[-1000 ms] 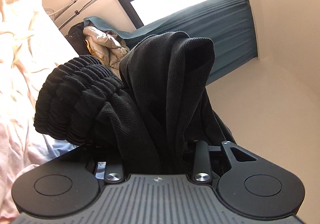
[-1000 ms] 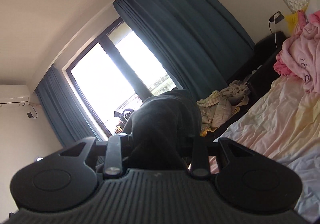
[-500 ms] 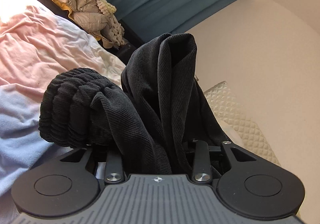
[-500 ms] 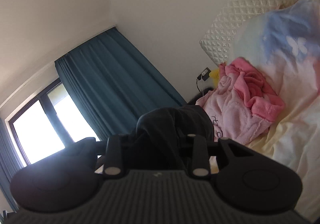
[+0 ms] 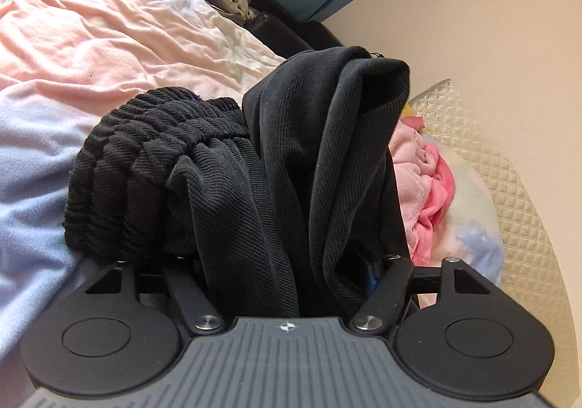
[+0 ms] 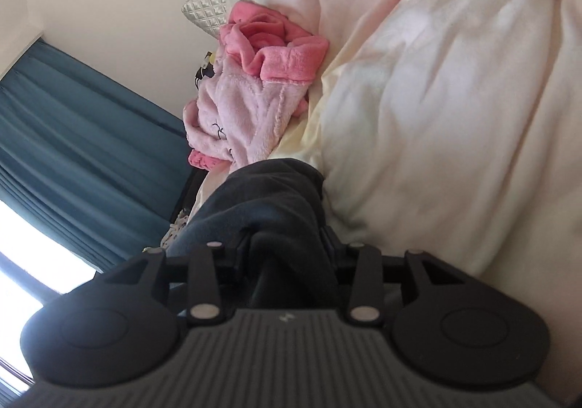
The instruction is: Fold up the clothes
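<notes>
Swinging from the window toward the bedding [image 6: 454, 99], both tongs [image 5: 291, 262] [image 6: 287, 248] stay clamped on the black garment [image 5: 309, 153].

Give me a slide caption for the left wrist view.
Left gripper clamps bunched black garment above a pastel bedspread.

Both wrist views close, sharing pink robe [image 5: 425, 190] [image 6: 251, 95].
</notes>
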A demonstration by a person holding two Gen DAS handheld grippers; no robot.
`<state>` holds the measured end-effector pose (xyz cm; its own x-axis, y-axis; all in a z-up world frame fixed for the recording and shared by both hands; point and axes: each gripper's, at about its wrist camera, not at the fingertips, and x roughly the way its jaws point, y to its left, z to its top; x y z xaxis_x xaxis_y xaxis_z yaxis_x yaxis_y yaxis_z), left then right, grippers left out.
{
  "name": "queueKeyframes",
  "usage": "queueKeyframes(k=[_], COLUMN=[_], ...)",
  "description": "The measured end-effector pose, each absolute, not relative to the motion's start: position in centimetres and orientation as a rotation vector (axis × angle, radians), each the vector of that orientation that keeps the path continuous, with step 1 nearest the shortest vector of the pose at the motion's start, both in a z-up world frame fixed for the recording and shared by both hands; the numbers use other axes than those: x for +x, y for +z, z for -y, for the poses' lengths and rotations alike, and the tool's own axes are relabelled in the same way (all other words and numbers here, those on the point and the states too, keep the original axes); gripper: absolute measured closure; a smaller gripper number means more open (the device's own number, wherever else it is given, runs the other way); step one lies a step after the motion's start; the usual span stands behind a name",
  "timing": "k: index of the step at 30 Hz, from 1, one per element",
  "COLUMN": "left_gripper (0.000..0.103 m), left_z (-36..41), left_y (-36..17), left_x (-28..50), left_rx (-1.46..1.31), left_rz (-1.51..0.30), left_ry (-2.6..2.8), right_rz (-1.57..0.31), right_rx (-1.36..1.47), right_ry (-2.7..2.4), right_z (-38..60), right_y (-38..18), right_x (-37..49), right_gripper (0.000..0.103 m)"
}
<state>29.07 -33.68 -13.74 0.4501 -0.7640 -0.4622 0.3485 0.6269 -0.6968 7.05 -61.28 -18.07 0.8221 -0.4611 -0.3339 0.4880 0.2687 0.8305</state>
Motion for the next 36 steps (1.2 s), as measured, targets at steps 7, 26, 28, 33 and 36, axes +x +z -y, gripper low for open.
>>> queueKeyframes(k=[7, 26, 28, 33, 36], left_gripper=[0.007, 0.000, 0.000, 0.000, 0.000], left_z=[29.4, 8.0, 5.6, 0.4, -1.7], left_y=[-8.8, 5.8, 6.7, 7.4, 7.5], left_x=[26.2, 12.5, 10.7, 7.0, 5.2], left_rx=[-0.459, -0.046, -0.028, -0.021, -0.024], left_rz=[-0.808, -0.367, -0.338, -0.308, -0.291], left_ry=[-0.727, -0.433, -0.391, -0.268, -0.184], right_rz=[-0.010, 0.028, 0.016, -0.036, -0.071], right_rx=[1.052, 0.512, 0.452, 0.360, 0.312], right_ry=[-0.708, -0.305, -0.230, -0.057, 0.030], right_z=[59.4, 39.7, 36.9, 30.7, 26.9], right_y=[-13.6, 1.8, 2.9, 4.2, 4.5], right_x=[5.0, 3.8, 3.7, 3.0, 2.1], right_gripper=[0.059, 0.061, 0.061, 0.061, 0.061])
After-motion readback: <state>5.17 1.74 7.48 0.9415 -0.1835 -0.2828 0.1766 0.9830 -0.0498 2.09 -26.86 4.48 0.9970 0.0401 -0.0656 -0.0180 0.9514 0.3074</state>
